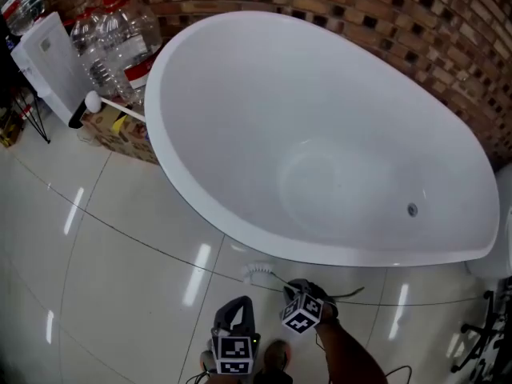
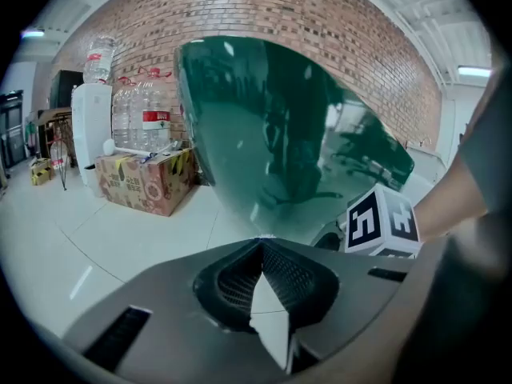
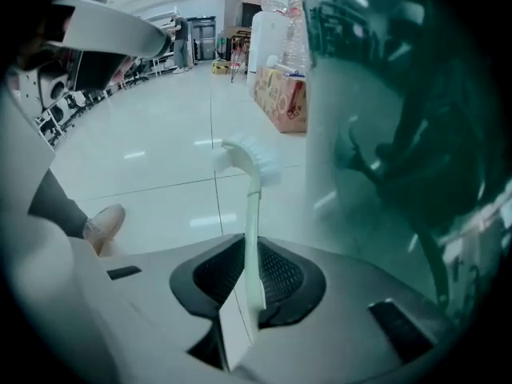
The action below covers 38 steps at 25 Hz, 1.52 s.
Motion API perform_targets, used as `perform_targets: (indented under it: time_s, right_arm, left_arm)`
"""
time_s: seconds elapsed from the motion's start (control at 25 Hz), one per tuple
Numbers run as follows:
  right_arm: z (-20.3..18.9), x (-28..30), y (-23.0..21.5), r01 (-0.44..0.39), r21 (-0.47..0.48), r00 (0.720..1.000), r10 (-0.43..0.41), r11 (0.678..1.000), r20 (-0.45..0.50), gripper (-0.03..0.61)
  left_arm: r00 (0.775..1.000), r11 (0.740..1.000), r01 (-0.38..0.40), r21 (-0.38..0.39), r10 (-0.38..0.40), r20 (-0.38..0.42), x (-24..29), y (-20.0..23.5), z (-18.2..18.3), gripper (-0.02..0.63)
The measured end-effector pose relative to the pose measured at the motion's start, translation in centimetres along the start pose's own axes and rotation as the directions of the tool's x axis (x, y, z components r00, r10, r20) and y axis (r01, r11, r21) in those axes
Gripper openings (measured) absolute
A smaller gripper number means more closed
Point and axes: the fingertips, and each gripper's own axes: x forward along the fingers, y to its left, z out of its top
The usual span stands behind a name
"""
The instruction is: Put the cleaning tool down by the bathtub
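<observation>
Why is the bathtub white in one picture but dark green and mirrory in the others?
Head view: it looks down into the white bathtub, with lamp glare streaked on the floor. Left gripper view: its glossy outer side reflects the room, and the wide lens bends the brick wall. Right gripper view: the same dark reflections beside the brush.

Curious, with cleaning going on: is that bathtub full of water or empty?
Empty. The head view shows the bathtub with a bare white bottom and its drain uncovered, with no water in it.
</observation>
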Motion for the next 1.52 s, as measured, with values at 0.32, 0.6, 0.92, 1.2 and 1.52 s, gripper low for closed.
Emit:
perform_targets:
  time_s: [0.32,0.6,0.92,1.2,1.52]
  right_arm:
    - [-4.0,12.7,-1.1,-0.01,-0.042,0.998,0.007,0.999,-0.063,0.066]
    - [-7.1,19.3,-1.3,-0.029,-0.006,0.991,0.028,1.0,-0.127,0.071]
    - [-6.7,20.3,-2.6,0.0,0.014,0.995,0.001,1.0,-0.095,0.119]
    - [-2.3,2.1,-1.6,0.033,0.394,0.987,-0.093,0.918,0.133,0.058]
    - [6.6,-30.2,-3.4,0.033,0.734,0.861,-0.392,0.678,0.324,0.014]
  left_arm:
    - [1.0,1.0,-0.008,-0.017,0.009,0.019,5.7,2.1,-4.9,0.0]
    - [0.999,1.0,-0.022,-0.022,0.023,0.023,7.0,3.5,-7.4,0.0]
    - [1.0,1.0,-0.02,-0.014,0.02,-0.003,7.5,3.9,-8.7,0.0]
    - [0.998,1.0,0.014,-0.012,-0.013,0.055,-1.1,1.7,1.4,0.0]
    - [0.99,0.997,0.034,0.071,-0.043,0.131,-18.1,0.7,16.3,0.0]
